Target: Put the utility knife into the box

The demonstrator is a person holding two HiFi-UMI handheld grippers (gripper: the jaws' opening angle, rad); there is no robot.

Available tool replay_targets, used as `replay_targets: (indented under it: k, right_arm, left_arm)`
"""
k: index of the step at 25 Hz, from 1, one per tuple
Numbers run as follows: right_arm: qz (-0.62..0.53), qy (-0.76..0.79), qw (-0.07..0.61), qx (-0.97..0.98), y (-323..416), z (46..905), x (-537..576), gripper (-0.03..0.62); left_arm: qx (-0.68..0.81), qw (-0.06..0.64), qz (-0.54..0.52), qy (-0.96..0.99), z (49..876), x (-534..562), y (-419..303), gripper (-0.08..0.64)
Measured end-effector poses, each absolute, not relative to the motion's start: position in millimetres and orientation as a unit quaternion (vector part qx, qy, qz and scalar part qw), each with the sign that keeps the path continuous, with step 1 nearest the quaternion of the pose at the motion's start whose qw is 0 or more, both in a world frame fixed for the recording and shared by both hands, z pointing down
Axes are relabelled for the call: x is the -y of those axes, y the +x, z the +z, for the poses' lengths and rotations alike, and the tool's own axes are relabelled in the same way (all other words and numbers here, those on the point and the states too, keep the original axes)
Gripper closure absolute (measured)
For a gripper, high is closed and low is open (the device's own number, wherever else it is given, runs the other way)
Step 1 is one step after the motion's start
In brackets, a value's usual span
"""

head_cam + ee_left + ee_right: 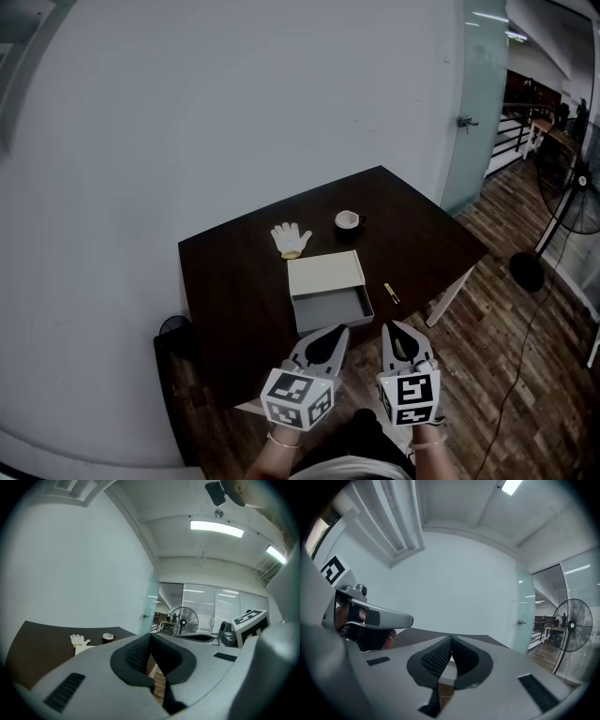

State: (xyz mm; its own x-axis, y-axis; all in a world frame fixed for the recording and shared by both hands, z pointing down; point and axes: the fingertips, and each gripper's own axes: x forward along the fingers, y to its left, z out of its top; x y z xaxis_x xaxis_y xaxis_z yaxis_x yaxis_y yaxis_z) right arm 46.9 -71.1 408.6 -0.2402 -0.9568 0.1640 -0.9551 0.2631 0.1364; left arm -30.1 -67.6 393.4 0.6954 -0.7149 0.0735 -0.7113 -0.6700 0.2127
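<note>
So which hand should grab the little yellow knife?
Right, probably. The utility knife lies right of the box, just ahead of the right gripper; the left gripper faces the box. Both are shut, empty.

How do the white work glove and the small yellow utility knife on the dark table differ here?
The white work glove is broad, with spread fingers; the yellow utility knife is a thin sliver. The glove lies beyond the open grey box, near the round cup; the knife lies right of the box, nearer the table's front edge. Both lie on the dark table, outside the box.
</note>
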Motion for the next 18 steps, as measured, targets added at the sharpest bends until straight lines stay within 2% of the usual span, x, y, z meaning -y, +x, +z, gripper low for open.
replay_targets:
  k: [18]
  right_arm:
    - [0.022,0.589,0.132,0.797,83,436,160,0.571]
  left_arm:
    - [0.385,0.122,0.010,0.915,401,150,8,0.541]
